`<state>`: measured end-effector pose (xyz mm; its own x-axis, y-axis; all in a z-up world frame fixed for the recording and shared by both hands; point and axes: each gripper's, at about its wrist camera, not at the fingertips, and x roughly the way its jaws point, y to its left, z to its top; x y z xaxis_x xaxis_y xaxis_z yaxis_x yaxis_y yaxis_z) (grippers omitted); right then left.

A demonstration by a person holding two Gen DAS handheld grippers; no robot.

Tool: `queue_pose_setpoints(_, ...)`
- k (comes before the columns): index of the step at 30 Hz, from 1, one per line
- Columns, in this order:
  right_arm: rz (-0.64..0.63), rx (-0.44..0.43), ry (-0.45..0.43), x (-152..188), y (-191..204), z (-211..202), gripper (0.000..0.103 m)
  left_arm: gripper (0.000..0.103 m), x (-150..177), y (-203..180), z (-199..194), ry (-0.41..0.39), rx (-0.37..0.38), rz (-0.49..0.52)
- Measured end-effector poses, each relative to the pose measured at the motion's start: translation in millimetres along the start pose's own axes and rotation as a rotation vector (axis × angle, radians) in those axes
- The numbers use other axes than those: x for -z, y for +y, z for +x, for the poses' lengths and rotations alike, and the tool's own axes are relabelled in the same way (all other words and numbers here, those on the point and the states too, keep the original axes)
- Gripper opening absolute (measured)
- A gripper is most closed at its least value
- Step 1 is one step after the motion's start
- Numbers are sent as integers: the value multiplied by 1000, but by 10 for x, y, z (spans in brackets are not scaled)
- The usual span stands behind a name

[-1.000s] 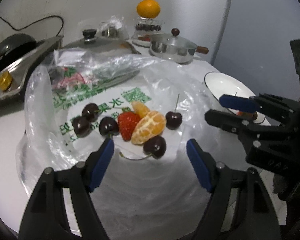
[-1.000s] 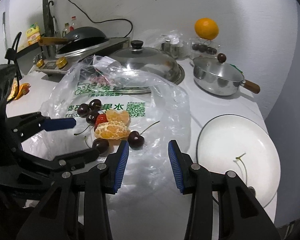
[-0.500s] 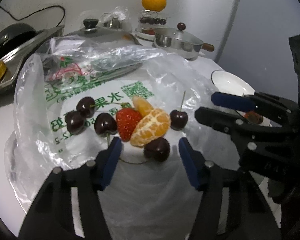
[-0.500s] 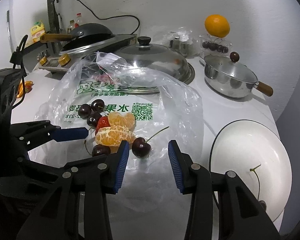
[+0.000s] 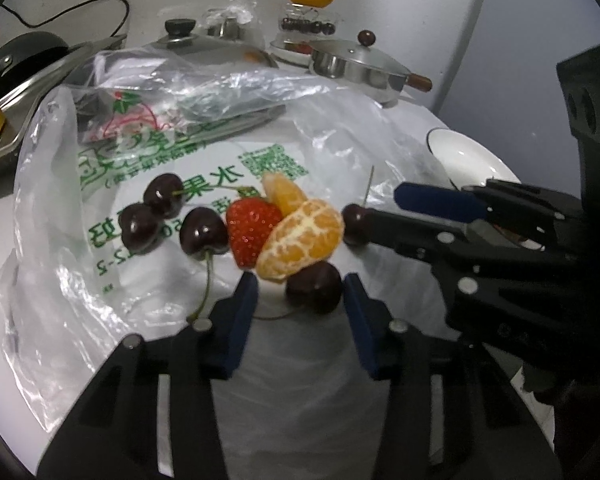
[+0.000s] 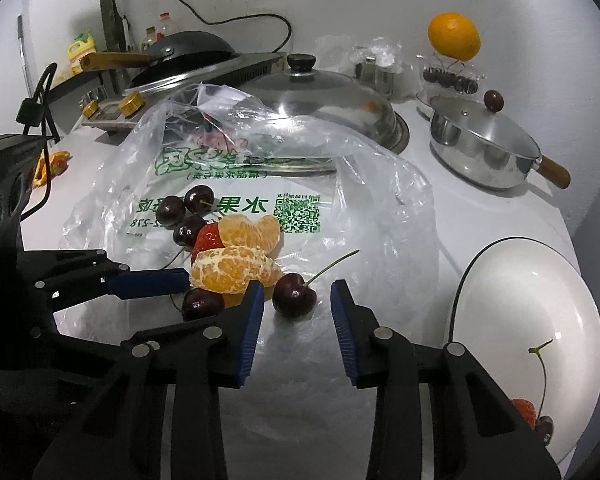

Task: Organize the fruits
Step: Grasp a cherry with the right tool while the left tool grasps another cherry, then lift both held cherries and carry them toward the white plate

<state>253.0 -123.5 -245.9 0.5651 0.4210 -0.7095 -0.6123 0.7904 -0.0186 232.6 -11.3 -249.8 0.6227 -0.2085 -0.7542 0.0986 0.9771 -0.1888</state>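
While both tools gape, each brackets its own cherry.

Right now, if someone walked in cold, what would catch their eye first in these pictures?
Probably the bright fruit pile on the clear plastic bag: a peeled mandarin, a strawberry and dark cherries. Both grippers sit open at its near edge, the left gripper around one cherry, the right gripper around another. A whole orange perches on a container by the back wall.

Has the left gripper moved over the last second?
Yes. The left gripper has advanced toward the fruit pile on the plastic bag and narrowed; its fingers now flank the nearest cherry, without yet closing on it.
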Motion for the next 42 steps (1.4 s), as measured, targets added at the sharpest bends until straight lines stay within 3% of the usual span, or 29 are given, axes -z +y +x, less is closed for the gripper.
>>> queue_pose_setpoints(12,34,-43,56,-15,-33,166,37,37,-13,-31,7,2,23,22)
queue_pose_setpoints(16,21,-28,69,-12,-18,206,29,32,-18,-42,-5,-1,30,30)
queue_pose_setpoints(42,5,9,11,-24,81,-94,28,30,22,-82,-258,-50,40,42)
